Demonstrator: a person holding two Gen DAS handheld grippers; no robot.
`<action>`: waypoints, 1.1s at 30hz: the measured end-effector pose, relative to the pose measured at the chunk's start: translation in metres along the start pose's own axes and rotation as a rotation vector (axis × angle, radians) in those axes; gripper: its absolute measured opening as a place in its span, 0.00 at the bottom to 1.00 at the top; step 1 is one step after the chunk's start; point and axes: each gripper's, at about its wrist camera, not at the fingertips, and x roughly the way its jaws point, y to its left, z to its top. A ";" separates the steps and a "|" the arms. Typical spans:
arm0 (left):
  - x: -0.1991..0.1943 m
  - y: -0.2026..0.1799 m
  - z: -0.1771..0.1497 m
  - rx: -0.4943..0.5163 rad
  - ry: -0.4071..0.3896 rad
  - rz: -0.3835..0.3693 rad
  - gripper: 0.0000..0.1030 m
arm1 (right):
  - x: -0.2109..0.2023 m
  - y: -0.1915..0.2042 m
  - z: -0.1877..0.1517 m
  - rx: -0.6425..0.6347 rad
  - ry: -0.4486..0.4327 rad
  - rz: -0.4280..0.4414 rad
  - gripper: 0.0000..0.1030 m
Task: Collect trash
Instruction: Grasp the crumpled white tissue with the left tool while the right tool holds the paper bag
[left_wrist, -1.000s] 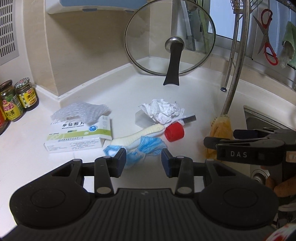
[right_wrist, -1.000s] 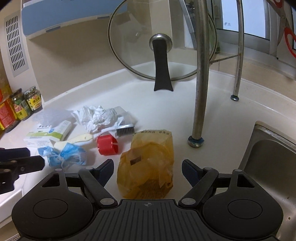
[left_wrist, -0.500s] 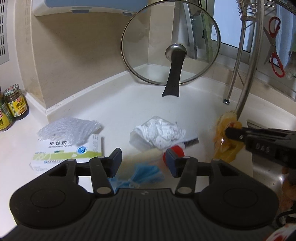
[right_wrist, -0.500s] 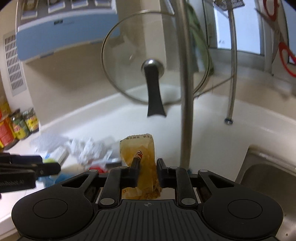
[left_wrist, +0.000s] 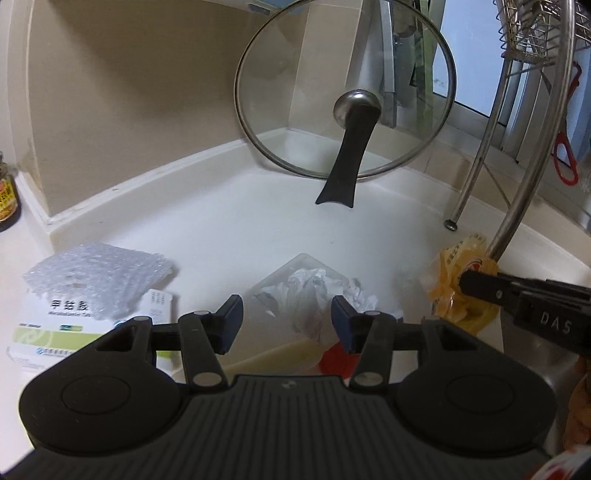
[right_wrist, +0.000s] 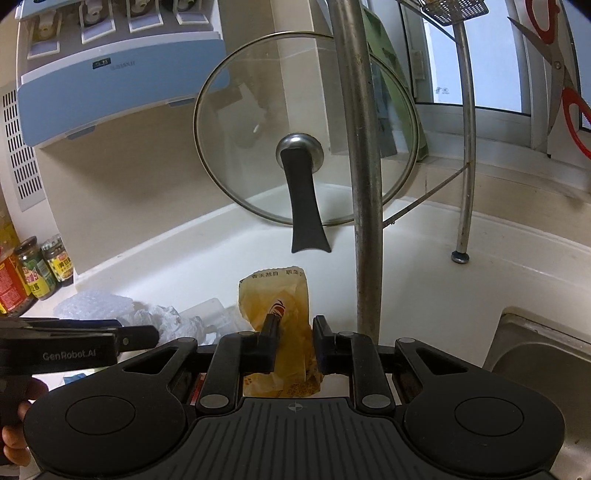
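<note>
Trash lay on the white counter (left_wrist: 229, 229): a yellow bag (right_wrist: 275, 306) was pinched between the right gripper's (right_wrist: 293, 345) pressed-together jaws, just left of a steel pole (right_wrist: 364, 206). The left gripper (left_wrist: 286, 323) hovered with jaws spread, nothing held, over crumpled tissue (left_wrist: 314, 291) and a red cap (left_wrist: 338, 360). A box (left_wrist: 70, 328) and bubble wrap (left_wrist: 96, 275) lay further left.

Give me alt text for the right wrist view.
The right claw is shut on a crumpled yellow plastic bag above a white counter. Behind stand a glass pot lid and a metal rack pole.
</note>
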 end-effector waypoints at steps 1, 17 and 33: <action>0.002 0.000 0.000 -0.001 0.005 -0.001 0.47 | 0.000 0.000 0.000 0.000 0.001 0.000 0.20; -0.009 -0.007 0.001 0.031 -0.053 -0.059 0.08 | -0.009 -0.007 -0.006 0.030 0.018 -0.010 0.20; -0.105 0.015 -0.008 -0.021 -0.169 -0.070 0.08 | -0.065 0.018 -0.016 0.056 -0.035 -0.005 0.20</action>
